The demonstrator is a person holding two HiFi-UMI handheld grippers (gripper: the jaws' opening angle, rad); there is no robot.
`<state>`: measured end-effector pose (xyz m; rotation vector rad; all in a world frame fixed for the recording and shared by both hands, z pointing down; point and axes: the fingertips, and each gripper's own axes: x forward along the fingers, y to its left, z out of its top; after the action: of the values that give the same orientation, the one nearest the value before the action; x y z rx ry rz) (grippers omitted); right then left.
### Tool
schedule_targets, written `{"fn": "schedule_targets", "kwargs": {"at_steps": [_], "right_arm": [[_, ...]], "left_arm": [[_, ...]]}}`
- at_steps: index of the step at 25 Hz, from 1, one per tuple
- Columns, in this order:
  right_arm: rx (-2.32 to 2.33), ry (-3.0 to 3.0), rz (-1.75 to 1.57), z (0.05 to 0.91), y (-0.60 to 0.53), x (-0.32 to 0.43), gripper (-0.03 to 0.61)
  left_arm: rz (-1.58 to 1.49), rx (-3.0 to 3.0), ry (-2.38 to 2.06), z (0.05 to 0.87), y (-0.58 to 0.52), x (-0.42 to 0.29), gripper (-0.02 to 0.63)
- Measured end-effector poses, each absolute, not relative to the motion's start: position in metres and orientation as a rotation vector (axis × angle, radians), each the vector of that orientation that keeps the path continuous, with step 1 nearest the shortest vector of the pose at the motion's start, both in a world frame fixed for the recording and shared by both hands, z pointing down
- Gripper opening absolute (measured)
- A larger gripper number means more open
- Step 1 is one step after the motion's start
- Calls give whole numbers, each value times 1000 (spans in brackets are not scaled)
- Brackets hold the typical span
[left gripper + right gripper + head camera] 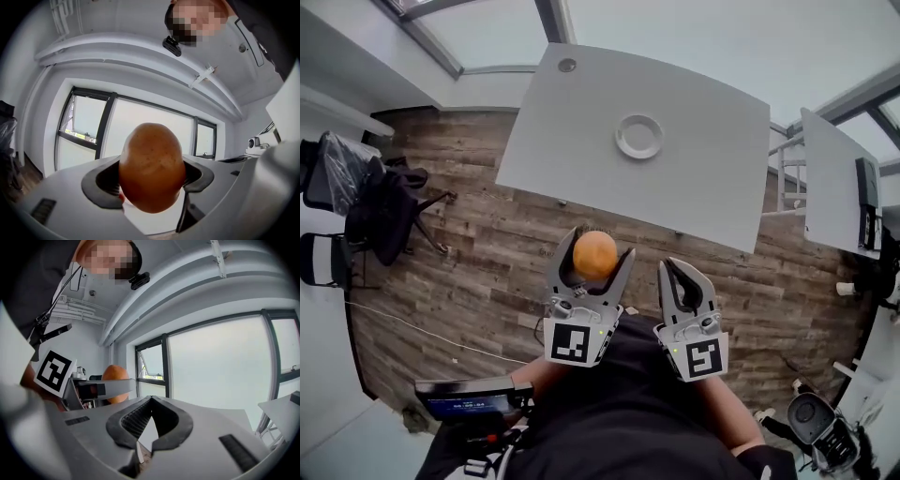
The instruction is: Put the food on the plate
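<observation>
1. Head view: note round orange-brown food (594,255) pinched in left claw (595,246), raised over wood floor (469,272), well apart from white plate (638,136) on table (581,159). Note right claw (682,274) just beside it, pressed together, empty.
2. Left gripper view: confirm pads (104,183) bearing on food (151,166) across its widest girth. Judge as firm, smooth-skinned, fairly light, prone to rolling; hold at mid-girth with moderate squeeze.
3. Right gripper view: confirm right claw (151,420) closed tip to tip, nothing between; find food (115,380) at left, in the other claw.
</observation>
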<state>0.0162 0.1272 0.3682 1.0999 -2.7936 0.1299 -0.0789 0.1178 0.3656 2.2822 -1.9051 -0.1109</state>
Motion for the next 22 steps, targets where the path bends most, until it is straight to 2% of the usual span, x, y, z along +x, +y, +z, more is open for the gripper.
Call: {"fn": "schedule_targets", "kwargs": {"at_steps": [22], "right_arm": [[1199, -2720, 200, 368, 9, -82, -3]], "left_arm": [[-120, 2306, -1872, 364, 2, -203, 339]]}}
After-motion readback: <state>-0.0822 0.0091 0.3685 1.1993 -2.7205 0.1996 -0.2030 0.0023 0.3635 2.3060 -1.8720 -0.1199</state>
